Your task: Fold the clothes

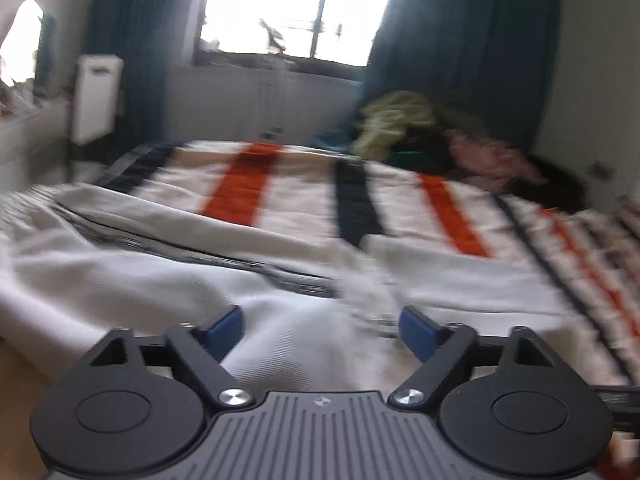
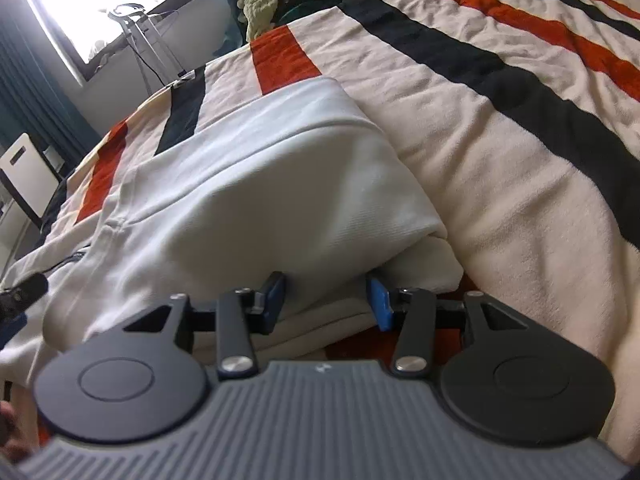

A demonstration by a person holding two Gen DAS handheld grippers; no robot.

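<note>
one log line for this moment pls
task: fold clothes | left gripper: open over white garment | right gripper: open around its folded edge | surface: striped blanket

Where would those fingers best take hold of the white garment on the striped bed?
Probably at the thick folded edge of the white garment nearest the right gripper, coming in low from the bed's near side. There the layers stack into a raised lip above the striped blanket, and the open fingers already straddle it.
</note>
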